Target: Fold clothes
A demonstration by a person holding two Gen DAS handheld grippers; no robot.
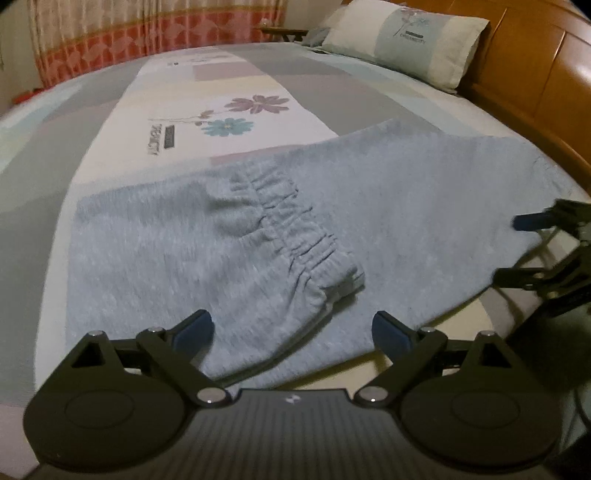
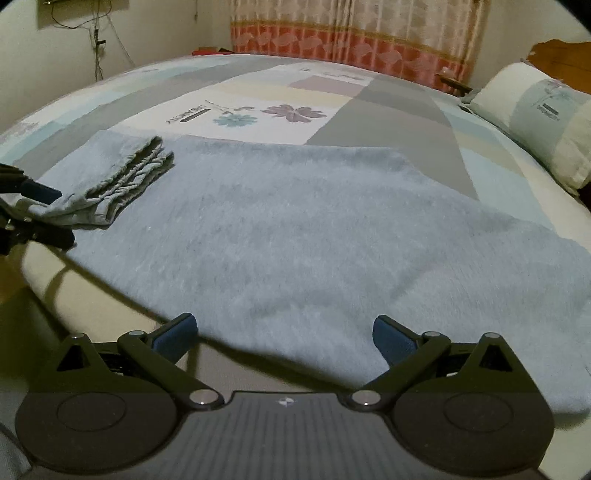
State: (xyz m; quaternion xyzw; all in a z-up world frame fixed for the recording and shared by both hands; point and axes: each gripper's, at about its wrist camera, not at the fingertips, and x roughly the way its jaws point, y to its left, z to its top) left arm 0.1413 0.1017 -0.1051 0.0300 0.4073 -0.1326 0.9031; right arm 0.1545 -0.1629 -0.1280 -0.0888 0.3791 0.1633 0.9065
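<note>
Light grey-blue sweatpants (image 1: 406,206) (image 2: 295,229) lie spread flat on the bed. Their gathered elastic waistband (image 1: 295,229) (image 2: 125,177) is folded over onto the cloth. My left gripper (image 1: 291,325) hovers open over the near edge of the pants just below the waistband, and its blue pads touch nothing. My right gripper (image 2: 286,325) stands wide open above the near hem of the leg part, with nothing pinched. Each gripper shows at the edge of the other's view: the right gripper (image 1: 513,249) and the left gripper (image 2: 59,214).
The bed has a patchwork sheet (image 1: 184,110) with printed flowers. A pillow (image 1: 406,40) (image 2: 535,118) lies by the wooden headboard (image 1: 535,74). A patterned curtain (image 2: 351,33) hangs beyond the far side. The bed's near edge drops off just under both grippers.
</note>
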